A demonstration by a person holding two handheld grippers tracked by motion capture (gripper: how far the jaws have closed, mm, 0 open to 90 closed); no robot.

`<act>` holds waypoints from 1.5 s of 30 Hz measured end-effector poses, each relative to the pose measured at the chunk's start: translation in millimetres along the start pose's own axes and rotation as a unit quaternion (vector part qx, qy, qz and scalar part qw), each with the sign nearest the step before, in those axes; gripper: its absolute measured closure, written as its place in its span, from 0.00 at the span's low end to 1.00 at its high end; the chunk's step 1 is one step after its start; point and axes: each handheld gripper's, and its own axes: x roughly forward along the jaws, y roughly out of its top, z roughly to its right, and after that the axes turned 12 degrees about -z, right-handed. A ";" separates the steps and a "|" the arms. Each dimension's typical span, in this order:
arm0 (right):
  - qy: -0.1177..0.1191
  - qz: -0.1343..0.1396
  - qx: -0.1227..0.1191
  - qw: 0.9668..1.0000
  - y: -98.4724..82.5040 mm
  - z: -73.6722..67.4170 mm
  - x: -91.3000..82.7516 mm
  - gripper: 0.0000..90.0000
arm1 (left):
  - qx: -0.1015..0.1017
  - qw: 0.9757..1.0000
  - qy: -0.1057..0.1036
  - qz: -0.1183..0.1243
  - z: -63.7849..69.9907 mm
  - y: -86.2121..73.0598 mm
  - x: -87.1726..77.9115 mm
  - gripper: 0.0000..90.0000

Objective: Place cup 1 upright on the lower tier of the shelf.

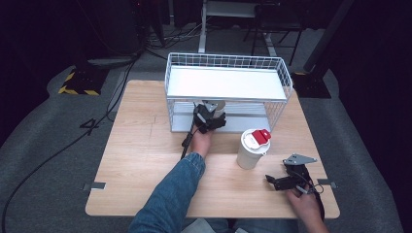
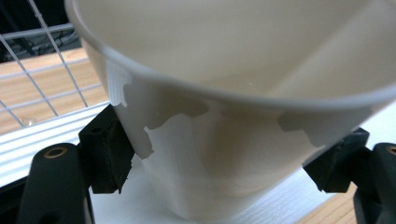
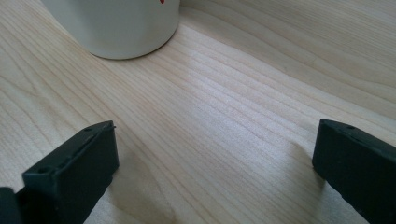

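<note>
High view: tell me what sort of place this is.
Probably a lab or studio set up for recording, not a home: a lone wooden table on grey carpet, loose floor cables and hazard-striped tape.

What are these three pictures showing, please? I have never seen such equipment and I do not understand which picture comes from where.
There is no robot here. A person sits at a wooden table and holds a hand tool with two black jaws, called a gripper, in each hand.

The high view comes from a fixed camera above the table. It shows a white wire shelf rack at the far side and a white paper cup with a white and red lid standing in front of it.

The left gripper view comes from a camera riding on the left gripper, which reaches into the rack's lower level. Its jaws sit on either side of an open white paper cup; whether they press it is unclear.

The right gripper view rides on the right gripper. Its jaws are open above bare wood, near the lidded cup.
</note>
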 end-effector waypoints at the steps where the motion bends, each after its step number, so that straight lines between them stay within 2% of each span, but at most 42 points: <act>1: 0.000 0.000 0.000 1.000 0.0 0.0 0.0 0.01 | -0.005 1.000 0.004 -0.001 0.1 -0.3 0.8 0.25; 4: 0.000 0.000 0.000 1.000 0.0 0.0 0.0 0.01 | -0.002 1.000 -0.002 -0.013 -1.4 -0.7 3.8 0.25; 11: 0.000 0.000 0.000 1.000 0.0 0.0 0.0 0.01 | -0.017 1.000 -0.011 -0.020 -3.3 -1.2 7.4 0.24; 14: 0.000 0.000 0.000 1.000 0.0 0.0 0.0 0.01 | -0.008 1.000 -0.014 -0.019 -3.1 -1.3 7.6 0.23; 19: 0.000 0.000 0.000 1.000 0.0 0.0 0.0 0.01 | -0.010 1.000 -0.013 -0.014 -3.4 -0.8 5.9 0.17; 24: 0.000 0.000 0.000 1.000 0.0 0.0 0.0 0.01 | 0.007 1.000 -0.014 -0.013 -1.9 -0.6 1.4 0.16; 28: 0.000 0.000 0.000 1.000 0.0 0.1 0.0 0.01 | 0.005 1.000 -0.026 -0.004 -3.0 -1.7 -3.8 0.16; 30: 0.000 0.000 0.000 1.000 0.0 0.1 0.0 0.01 | 0.015 1.000 -0.026 -0.002 -4.7 -3.1 -9.7 0.16; 34: 0.000 0.000 0.001 1.000 0.3 0.0 0.2 0.01 | 0.013 0.999 -0.033 0.007 -6.6 -7.1 -18.9 0.16; 35: 0.000 0.000 0.001 1.000 0.5 0.0 0.3 0.01 | 0.006 0.999 -0.035 0.007 -6.2 -8.7 -22.2 0.16; 45: 0.000 0.000 0.002 1.000 0.8 0.0 0.5 0.01 | 0.011 0.999 -0.049 0.019 -11.0 -19.1 -52.7 0.16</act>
